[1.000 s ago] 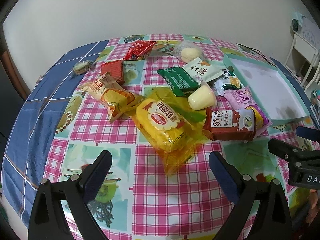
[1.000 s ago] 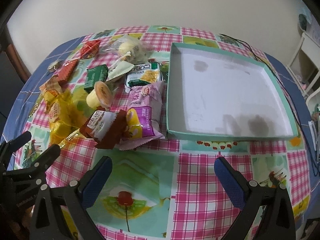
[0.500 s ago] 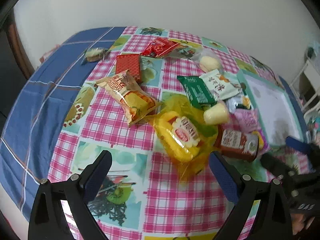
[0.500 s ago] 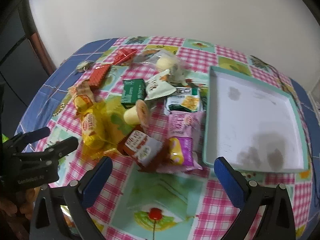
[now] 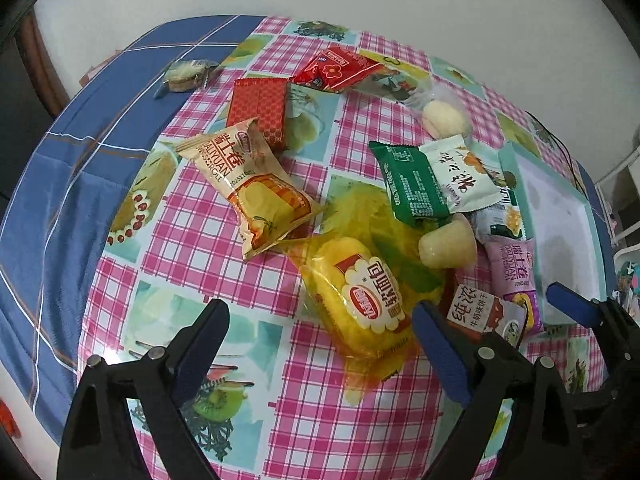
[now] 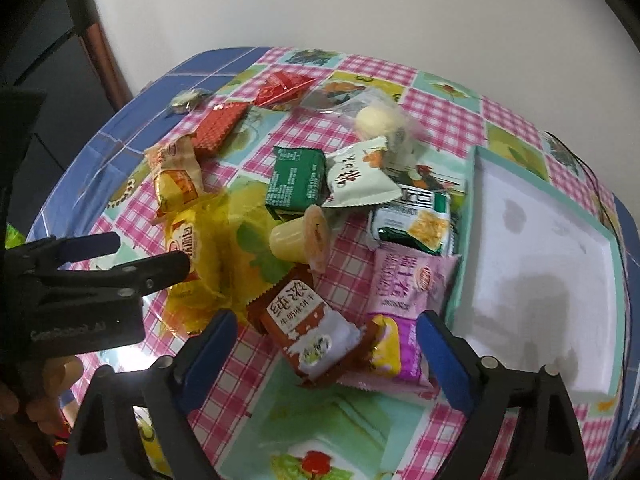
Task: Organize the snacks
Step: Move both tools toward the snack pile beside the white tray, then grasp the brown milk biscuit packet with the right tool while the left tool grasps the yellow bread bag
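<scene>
Several snack packets lie on the checked tablecloth. A yellow bread pack (image 5: pixel 360 304) lies just ahead of my open, empty left gripper (image 5: pixel 320 332). A brown biscuit packet (image 6: pixel 308 328) and a purple packet (image 6: pixel 404 300) lie between the fingers of my open, empty right gripper (image 6: pixel 326 344). A jelly cup (image 6: pixel 300 240), a green packet (image 6: pixel 296 180), a white packet (image 6: pixel 356 178) and an orange egg-roll packet (image 5: pixel 252 192) lie further off. A teal tray (image 6: pixel 616 280) with a white floor sits at the right, holding nothing.
Red packets (image 5: pixel 260 110) and a clear-wrapped bun (image 5: pixel 444 118) lie at the far side. A small wrapped sweet (image 5: pixel 184 76) sits on the blue cloth at the far left. A white wall stands behind the table. A cable (image 6: pixel 592 176) runs past the tray.
Both grippers have moved left and closer to the snack pile. The brown biscuit packet now sits between the right gripper's fingers. No snack has moved.
</scene>
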A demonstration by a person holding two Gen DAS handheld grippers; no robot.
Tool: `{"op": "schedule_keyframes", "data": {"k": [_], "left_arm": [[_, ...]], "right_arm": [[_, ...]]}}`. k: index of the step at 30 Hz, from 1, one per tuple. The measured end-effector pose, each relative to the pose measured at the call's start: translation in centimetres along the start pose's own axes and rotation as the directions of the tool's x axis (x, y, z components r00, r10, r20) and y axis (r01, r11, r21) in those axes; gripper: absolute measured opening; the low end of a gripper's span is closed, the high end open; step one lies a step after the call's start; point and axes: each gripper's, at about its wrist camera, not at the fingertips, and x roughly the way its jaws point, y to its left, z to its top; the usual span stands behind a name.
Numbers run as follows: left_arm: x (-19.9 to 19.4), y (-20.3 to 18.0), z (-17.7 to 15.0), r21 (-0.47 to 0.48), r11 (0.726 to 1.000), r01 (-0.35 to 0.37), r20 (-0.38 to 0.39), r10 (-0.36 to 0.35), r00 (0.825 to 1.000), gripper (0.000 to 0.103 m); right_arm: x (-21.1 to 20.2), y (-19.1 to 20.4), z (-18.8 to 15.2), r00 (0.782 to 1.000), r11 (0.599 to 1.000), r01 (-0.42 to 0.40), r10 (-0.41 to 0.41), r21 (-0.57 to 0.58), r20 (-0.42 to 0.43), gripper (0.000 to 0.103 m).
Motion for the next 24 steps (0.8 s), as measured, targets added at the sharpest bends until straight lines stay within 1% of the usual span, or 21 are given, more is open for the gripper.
{"op": "schedule_keyframes", "data": {"k": [3,9,11,12,13,15,19,21,23,24], "left_arm": [[0.1,-0.1,0.2,0.002,1.000,0.001,-0.005,-0.001,1.000,0.093],[0.5,-0.4,0.7,0.004,1.000,-0.006,-0.016,0.006,1.000,0.093],[0.7,-0.5,0.8,0.005,1.000,-0.004,-0.018,0.004,1.000,0.092],[0.8,-0.6,0.8,0.006,1.000,-0.002,-0.020,0.002,1.000,0.090],[0.9,-0.6,0.8,0.006,1.000,0.002,-0.028,-0.002,1.000,0.085],[1.2,-0.6,0.7,0.000,1.000,0.007,-0.043,-0.007,0.999,0.083],[1.4,-0.4,0.4,-0.003,1.000,0.009,-0.049,-0.009,0.999,0.082],[1.4,-0.4,0.4,-0.003,1.000,0.012,-0.050,-0.012,0.999,0.081],[1.5,-0.4,0.4,0.000,1.000,0.024,-0.054,-0.024,0.998,0.073],[1.5,-0.3,0.3,-0.001,1.000,0.029,-0.057,-0.029,0.998,0.072]], "right_arm": [[0.6,0.5,0.2,1.000,1.000,-0.007,0.007,-0.028,-0.007,0.087],[1.6,1.5,0.9,0.999,0.998,-0.035,0.034,-0.057,-0.009,0.086],[2.2,1.7,0.9,0.999,0.998,-0.039,0.037,-0.051,-0.031,0.085],[2.4,1.8,0.8,0.998,0.998,-0.040,0.038,-0.051,-0.046,0.085],[2.7,2.0,0.6,0.998,0.998,-0.040,0.036,-0.053,-0.060,0.085],[3.0,2.3,0.3,0.995,0.998,-0.033,0.027,-0.059,-0.092,0.085],[3.7,2.5,-0.3,0.986,0.996,-0.086,0.083,-0.018,-0.143,0.083],[4.0,2.7,-0.6,0.983,0.995,-0.100,0.097,-0.010,-0.159,0.078],[4.2,3.0,-0.9,0.982,0.996,-0.091,0.086,-0.019,-0.171,0.073],[4.4,3.0,-1.0,0.982,0.997,-0.080,0.074,-0.025,-0.176,0.070]]}}
